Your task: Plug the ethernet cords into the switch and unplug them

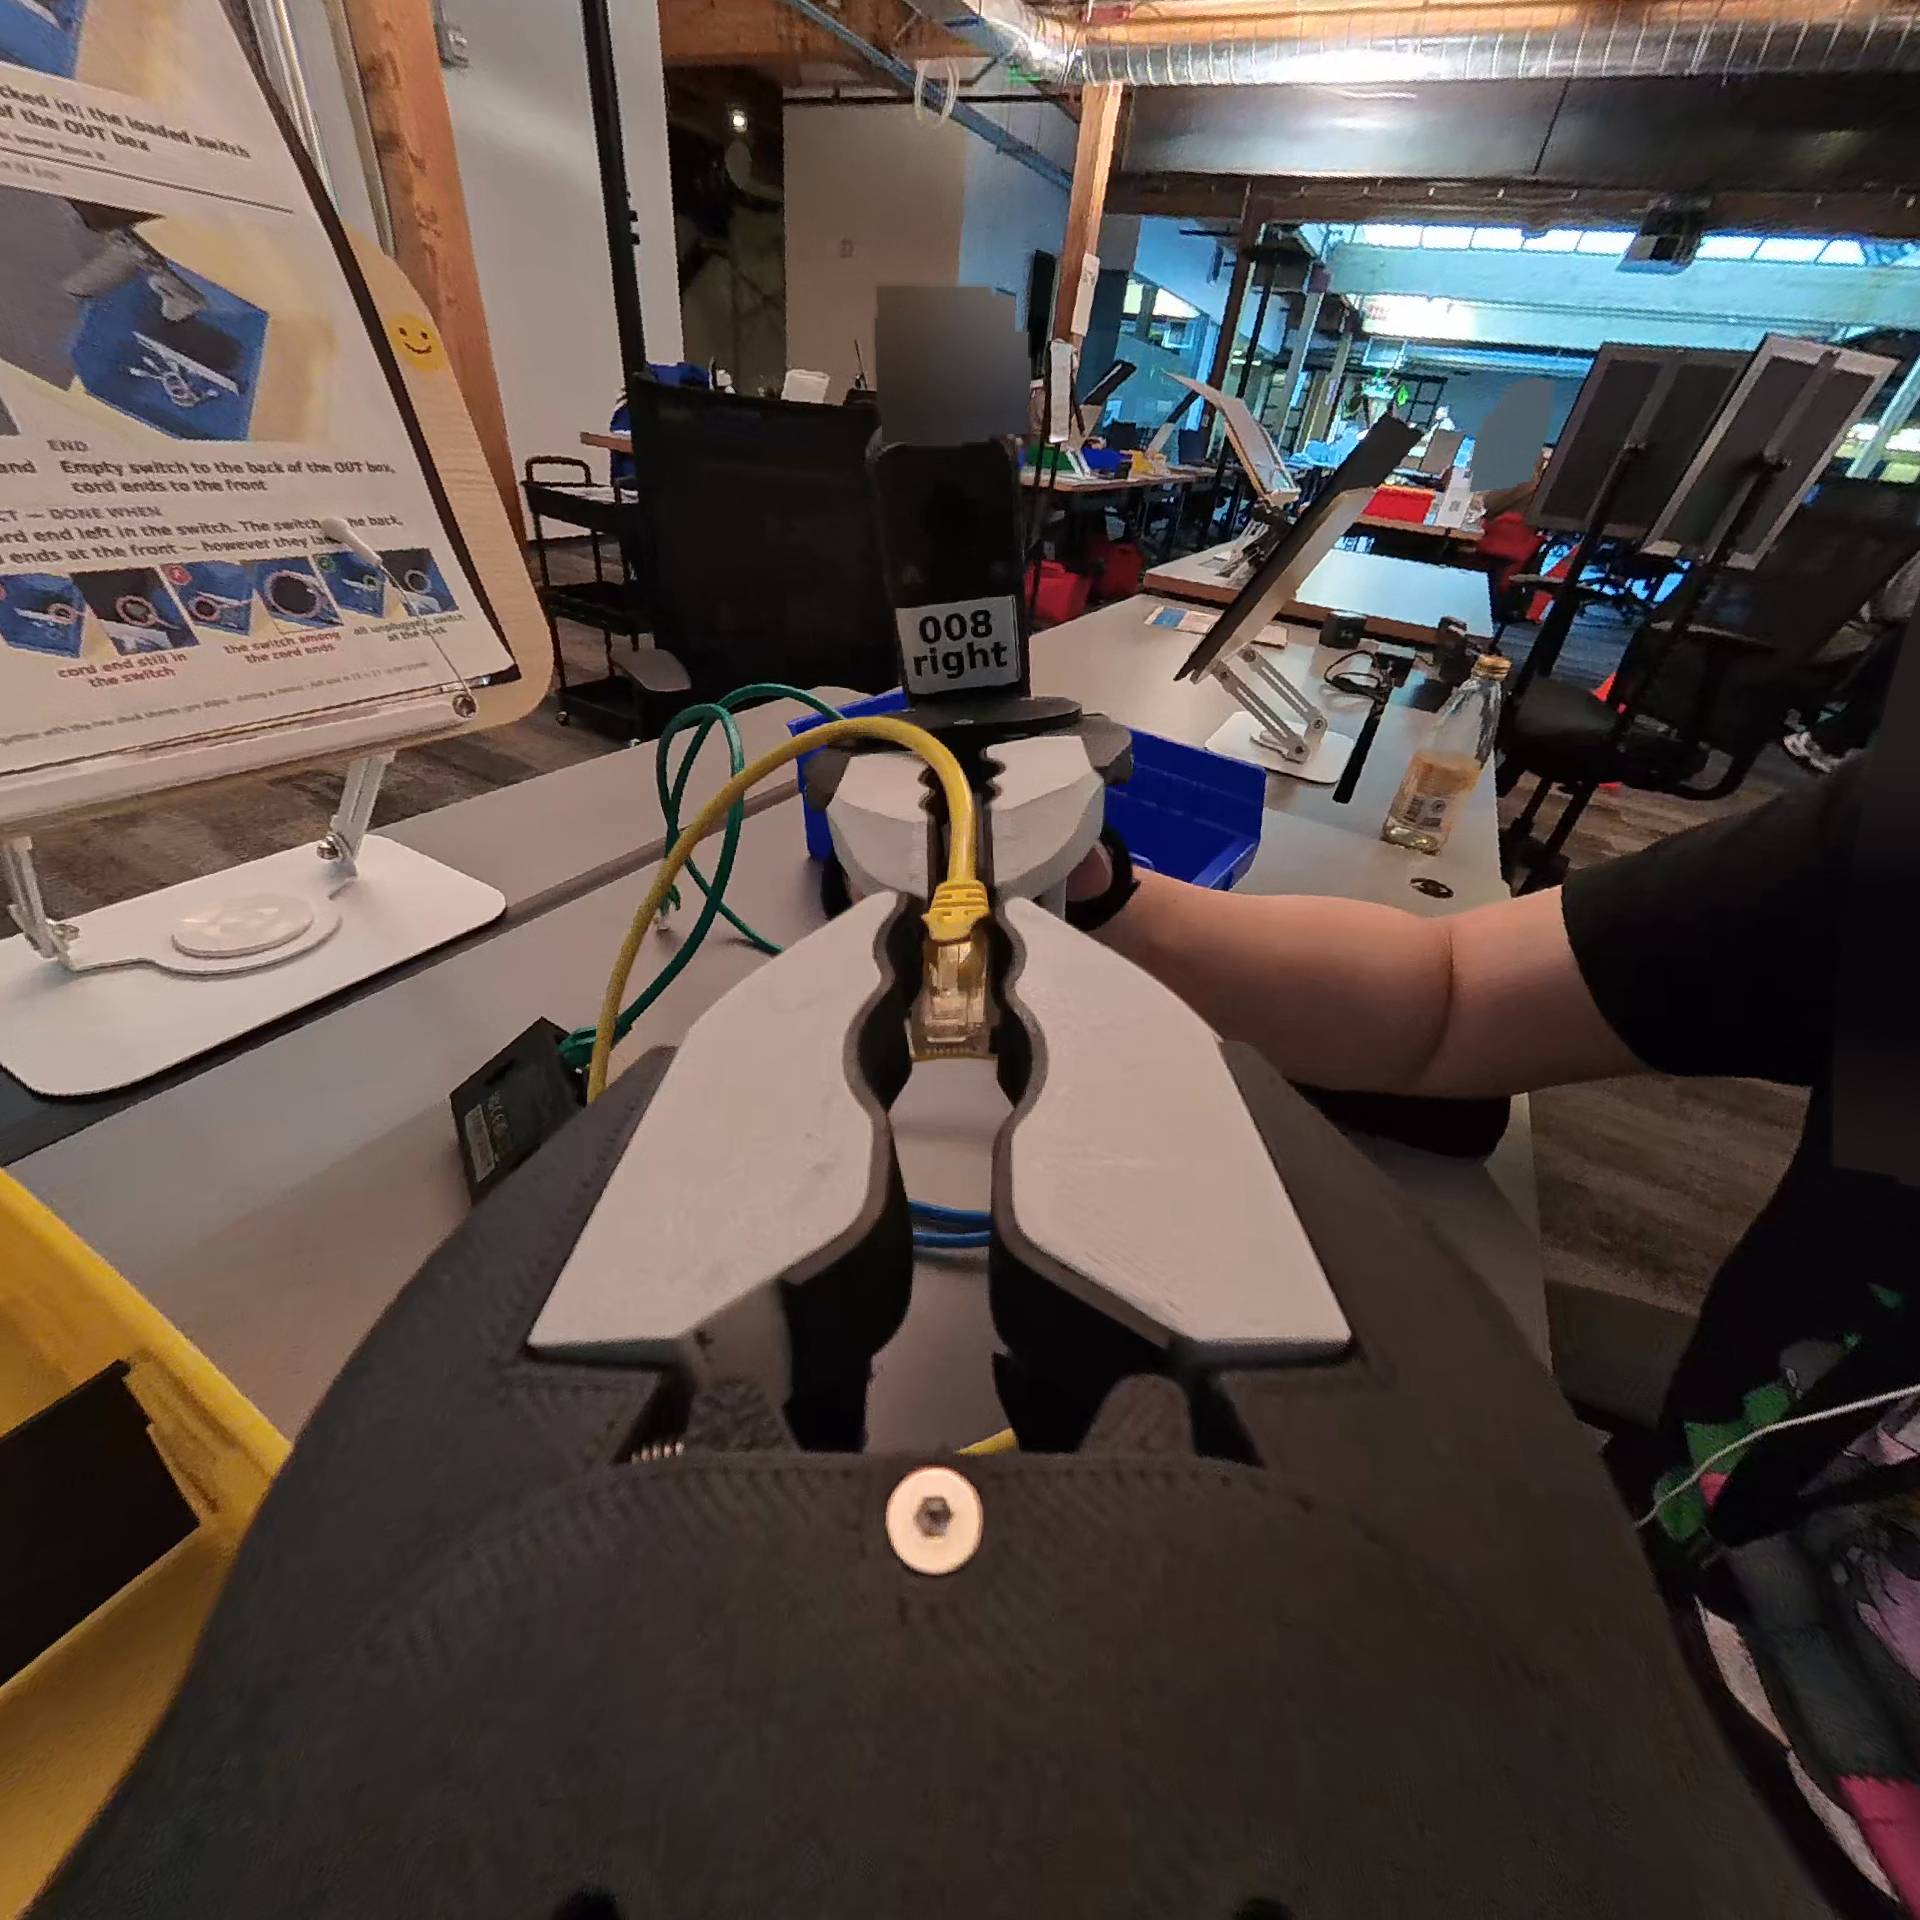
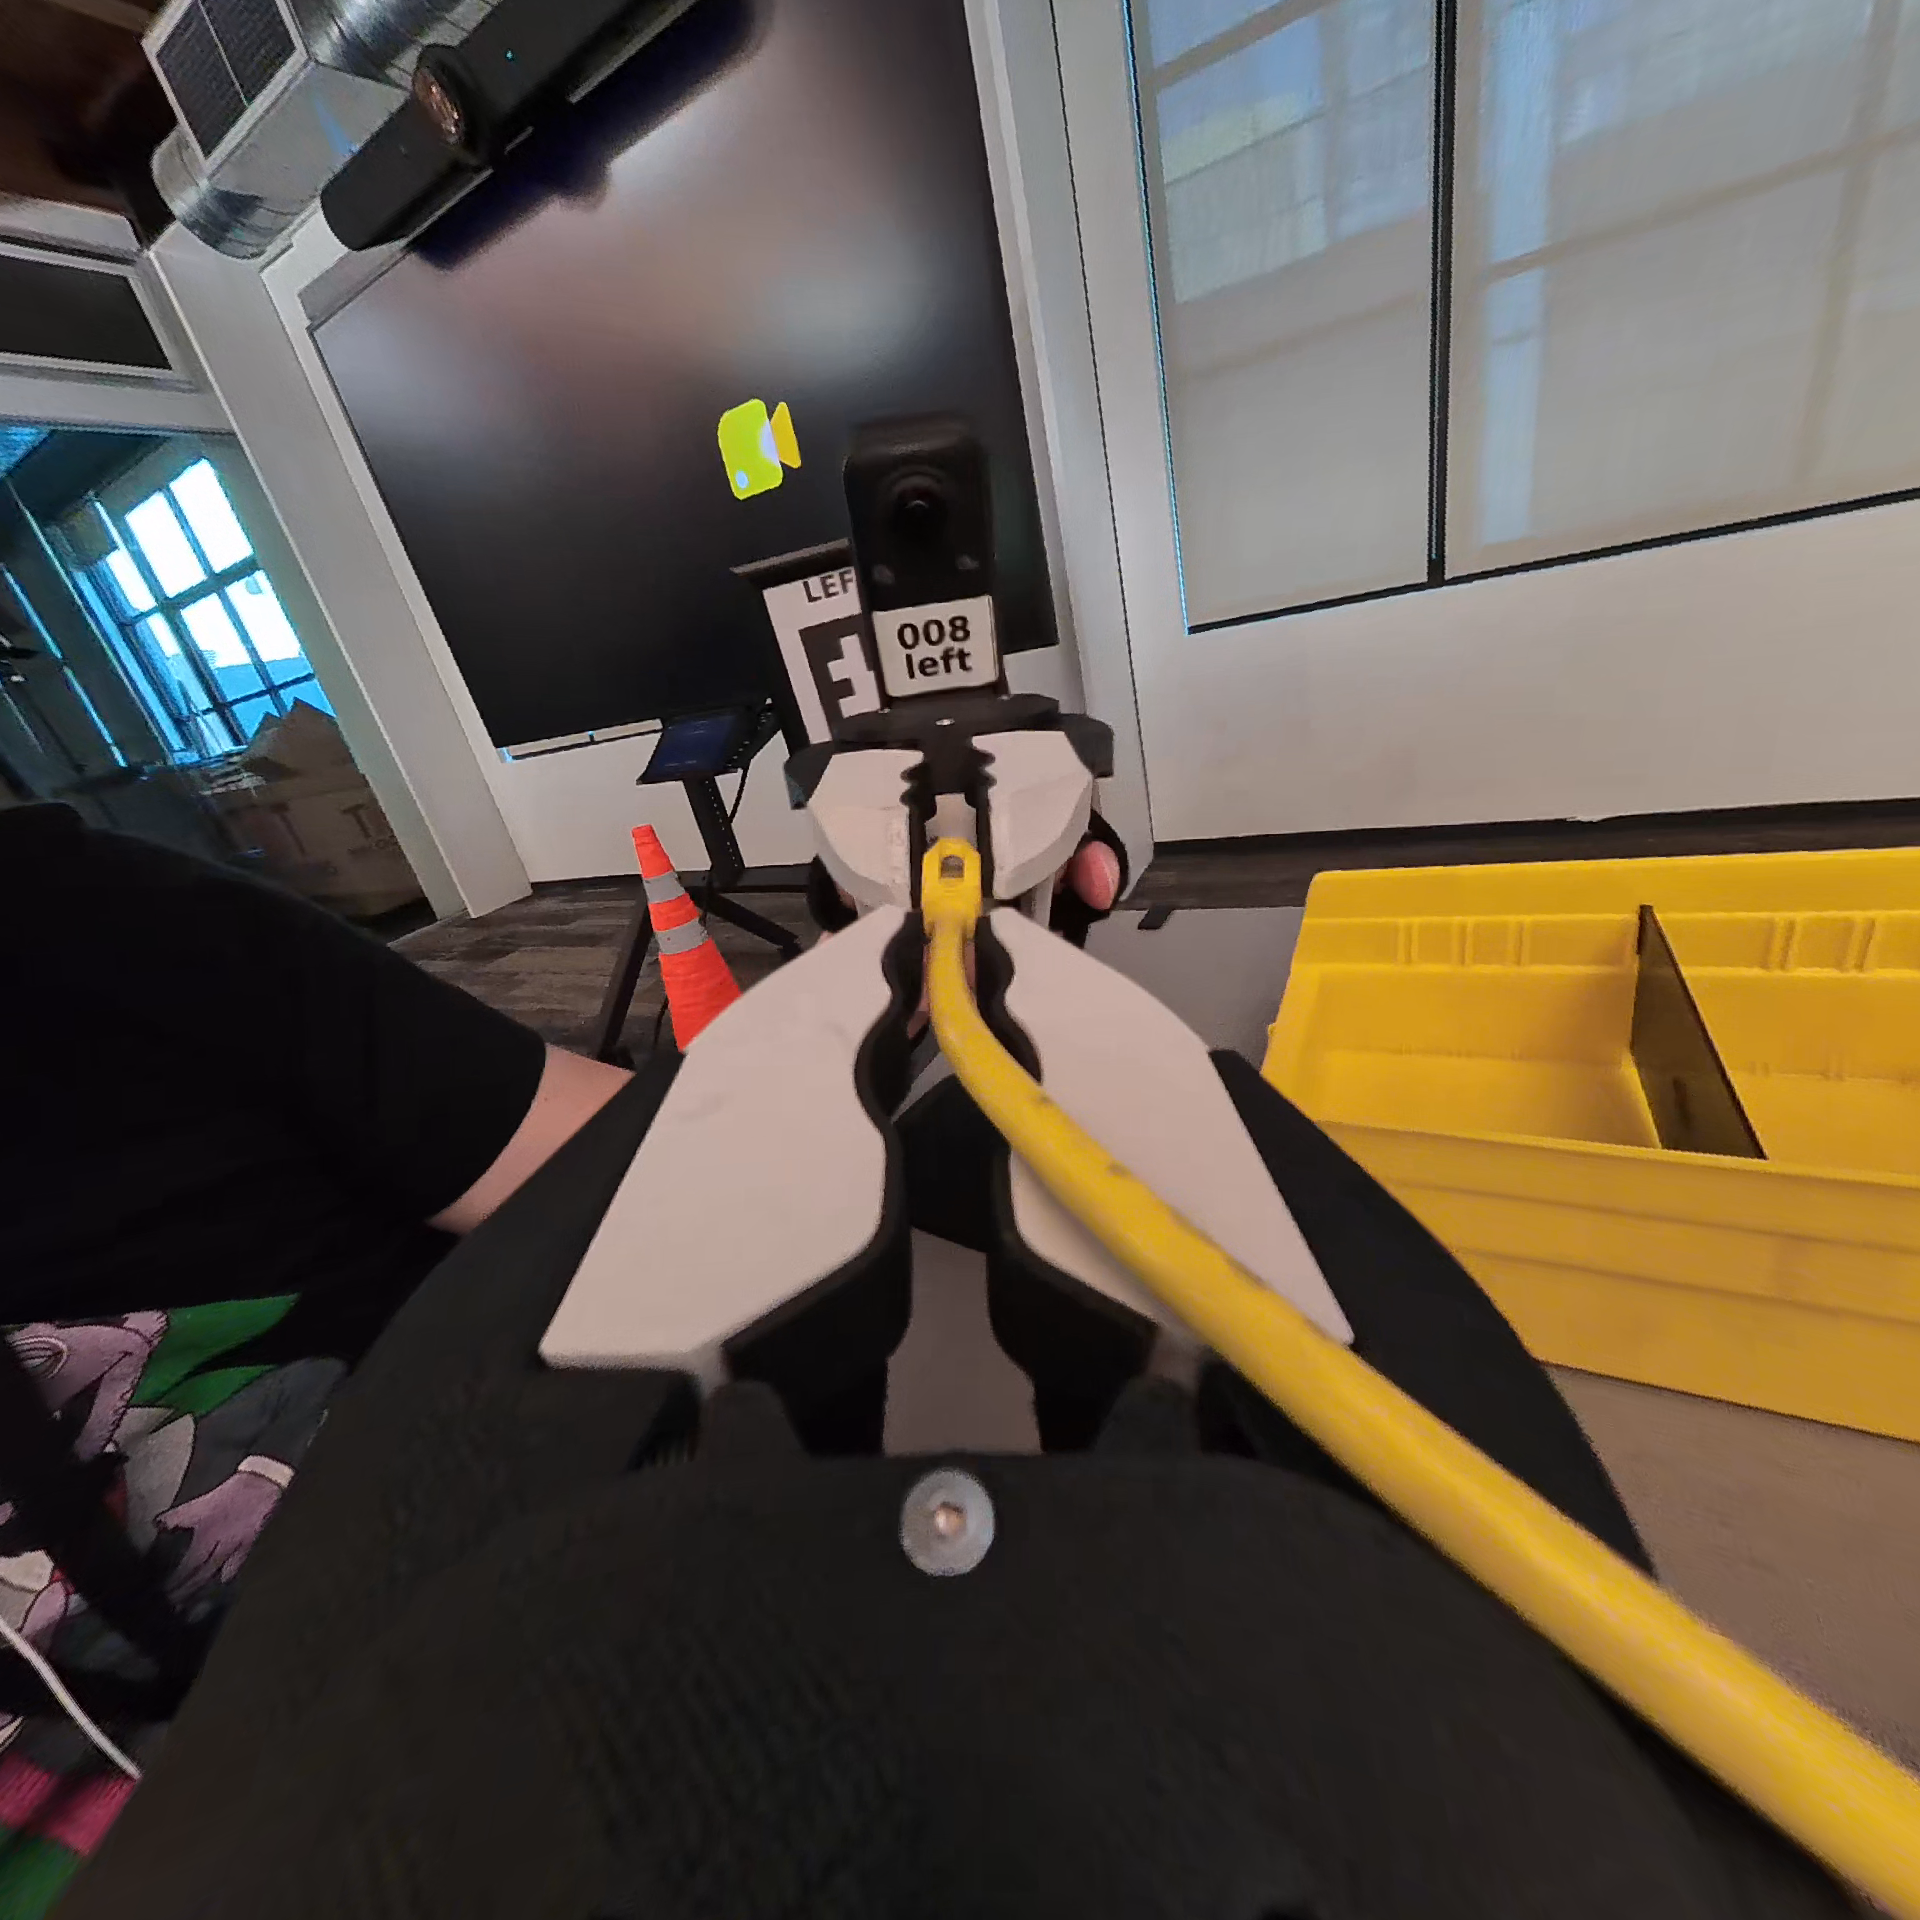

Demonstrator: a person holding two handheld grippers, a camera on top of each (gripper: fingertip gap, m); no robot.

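Note:
My left gripper (image 1: 951, 940) is shut on the clear plug (image 1: 951, 997) of a yellow ethernet cord (image 1: 665, 904). It holds the plug above the table. My right gripper (image 2: 951, 940) faces it tip to tip and is shut on the same yellow cord (image 2: 1195, 1226) just behind the plug's boot (image 2: 948, 868). The right gripper also shows in the left wrist view (image 1: 961, 862). The cord loops down to a small black switch (image 1: 514, 1107) on the table. A green cord (image 1: 707, 831) runs to the same spot. A blue cord (image 1: 951, 1231) lies under my left fingers.
A yellow divided bin (image 2: 1558, 1091) stands at my left side. A blue bin (image 1: 1184, 810) sits behind the right gripper. An instruction sheet on a white stand (image 1: 208, 436) is at far left. A bottle (image 1: 1444, 769) stands on the grey table (image 1: 312, 1122). An orange cone (image 2: 681, 945) is on the floor. Both grippers' tips are close together, under 4 cm apart. Both grippers' tips are roughly 25 cm from the small black switch (image 1: 514, 1107).

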